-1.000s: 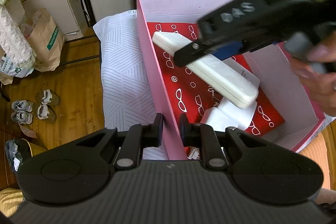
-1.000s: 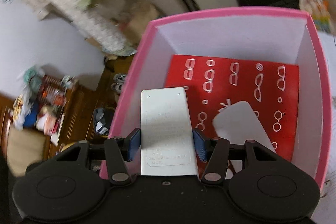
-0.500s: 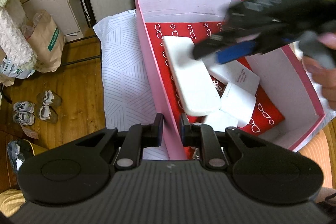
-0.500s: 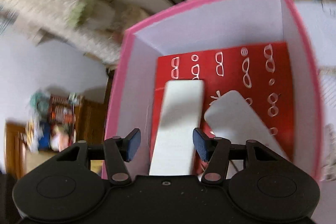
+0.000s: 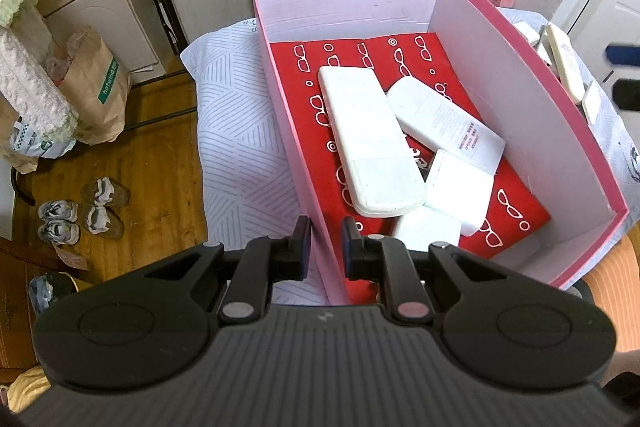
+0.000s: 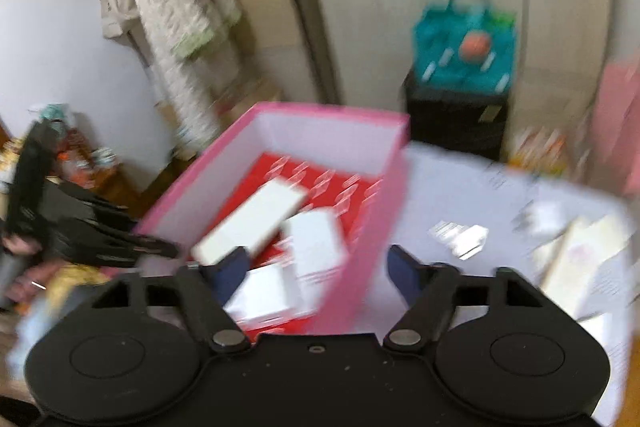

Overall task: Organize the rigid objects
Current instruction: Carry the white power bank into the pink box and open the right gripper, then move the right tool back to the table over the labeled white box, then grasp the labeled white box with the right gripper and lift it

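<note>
Four flat white rigid plastic remote-style slabs are lying in a loose overlapping heap on the red glasses-print liner (image 5: 400, 67) inside the pink open-topped cardboard box (image 5: 532, 99), as the left wrist view is showing; the longest slab (image 5: 368, 147) is resting on top, nearest the box's left wall. These slabs are looking light, stiff and smooth, likely a little slippery, so a pinch across the narrow width near the middle would probably be holding best. The left gripper (image 5: 324, 247) is straddling the box's left wall, its jaws closed down on that thin pink wall and apparently steadying the box. More cream and white slabs (image 5: 564, 63) are waiting outside the box's right wall on the pale striped cloth (image 5: 240, 131). In the blurred right wrist view, the right gripper (image 6: 316, 267) is hanging above the box's near right wall (image 6: 360, 259), its jaws opening wide with nothing gripped between them, only the box and its slabs showing beyond. A cream slab (image 6: 576, 259) is lying on the cloth to its right, probably the next candidate.
</note>
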